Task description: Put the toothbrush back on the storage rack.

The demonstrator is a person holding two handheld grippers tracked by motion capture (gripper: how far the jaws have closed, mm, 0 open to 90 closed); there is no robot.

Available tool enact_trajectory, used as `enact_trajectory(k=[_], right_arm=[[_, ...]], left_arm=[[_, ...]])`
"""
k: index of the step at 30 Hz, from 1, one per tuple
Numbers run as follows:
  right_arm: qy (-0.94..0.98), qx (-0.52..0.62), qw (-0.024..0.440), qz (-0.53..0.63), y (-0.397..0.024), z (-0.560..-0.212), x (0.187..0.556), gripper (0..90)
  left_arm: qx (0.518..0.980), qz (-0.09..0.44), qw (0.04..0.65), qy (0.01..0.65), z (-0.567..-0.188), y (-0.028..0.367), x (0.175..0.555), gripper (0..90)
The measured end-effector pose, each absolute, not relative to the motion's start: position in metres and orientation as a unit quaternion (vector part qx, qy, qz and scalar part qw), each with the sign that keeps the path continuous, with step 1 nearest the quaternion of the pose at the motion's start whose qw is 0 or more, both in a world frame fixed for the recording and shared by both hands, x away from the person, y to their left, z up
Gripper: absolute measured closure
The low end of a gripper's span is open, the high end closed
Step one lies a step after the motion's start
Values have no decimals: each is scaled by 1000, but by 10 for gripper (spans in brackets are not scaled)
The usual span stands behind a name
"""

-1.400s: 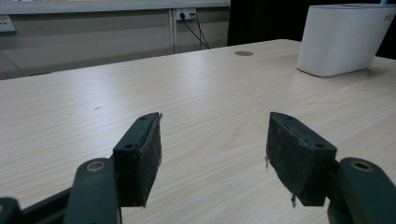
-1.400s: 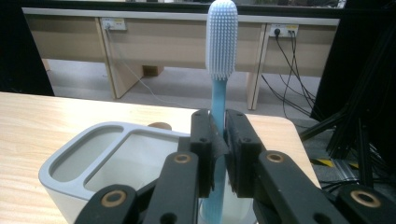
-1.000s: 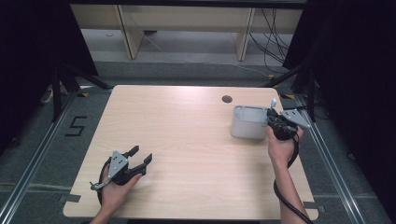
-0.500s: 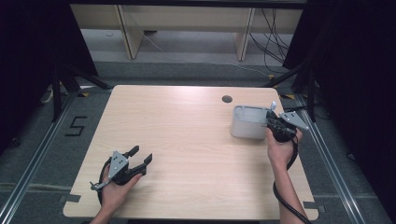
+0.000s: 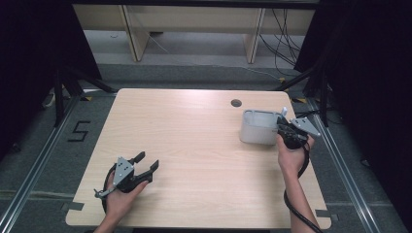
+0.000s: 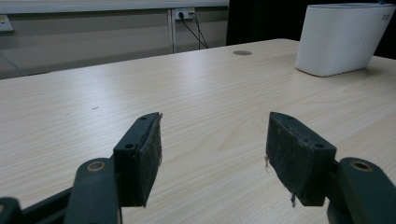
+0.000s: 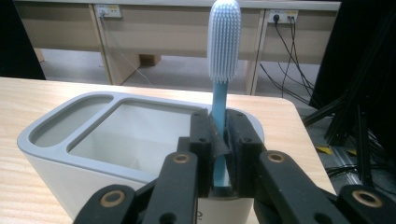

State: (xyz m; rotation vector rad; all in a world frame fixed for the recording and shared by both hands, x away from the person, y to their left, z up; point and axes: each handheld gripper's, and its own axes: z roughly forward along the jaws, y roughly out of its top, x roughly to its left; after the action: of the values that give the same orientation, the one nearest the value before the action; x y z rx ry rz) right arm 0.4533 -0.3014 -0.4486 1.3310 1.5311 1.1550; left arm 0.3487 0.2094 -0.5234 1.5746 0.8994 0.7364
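A light blue toothbrush (image 7: 223,56) stands upright, bristles at the top, with my right gripper (image 7: 218,154) shut on its handle. It is held over the near rim of a white two-compartment holder (image 7: 84,140). From above, the holder (image 5: 260,127) sits at the table's right side, the right gripper (image 5: 286,132) is against its right edge, and the toothbrush (image 5: 283,114) tip pokes up beside it. My left gripper (image 5: 145,165) rests low at the table's front left, open with nothing between its jaws. In the left gripper view, its pads (image 6: 142,156) stand wide apart above bare wood.
The wooden table (image 5: 194,145) has a round cable hole (image 5: 236,103) near its far edge. Black frame legs and cables stand past the right edge. A cable trails from the right gripper down off the table's front. The holder (image 6: 341,39) is far across from the left gripper.
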Motion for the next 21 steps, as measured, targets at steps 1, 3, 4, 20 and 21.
enact_trajectory(k=[1, 3, 4, 20, 21], right_arm=[[597, 534, 388, 456, -299, -449, 452, 819], [601, 528, 392, 454, -300, -449, 452, 816], [606, 525, 395, 448, -301, -449, 452, 815], [607, 530, 409, 429, -302, -448, 448, 421], [601, 531, 410, 434, -301, -449, 448, 406]], left_arm=[[668, 312, 558, 381, -523, 209, 349, 354], [667, 312, 559, 382, -523, 209, 349, 354], [667, 312, 558, 381, -523, 209, 349, 354], [667, 312, 558, 382, -523, 209, 349, 354], [667, 312, 558, 382, -523, 209, 349, 354]])
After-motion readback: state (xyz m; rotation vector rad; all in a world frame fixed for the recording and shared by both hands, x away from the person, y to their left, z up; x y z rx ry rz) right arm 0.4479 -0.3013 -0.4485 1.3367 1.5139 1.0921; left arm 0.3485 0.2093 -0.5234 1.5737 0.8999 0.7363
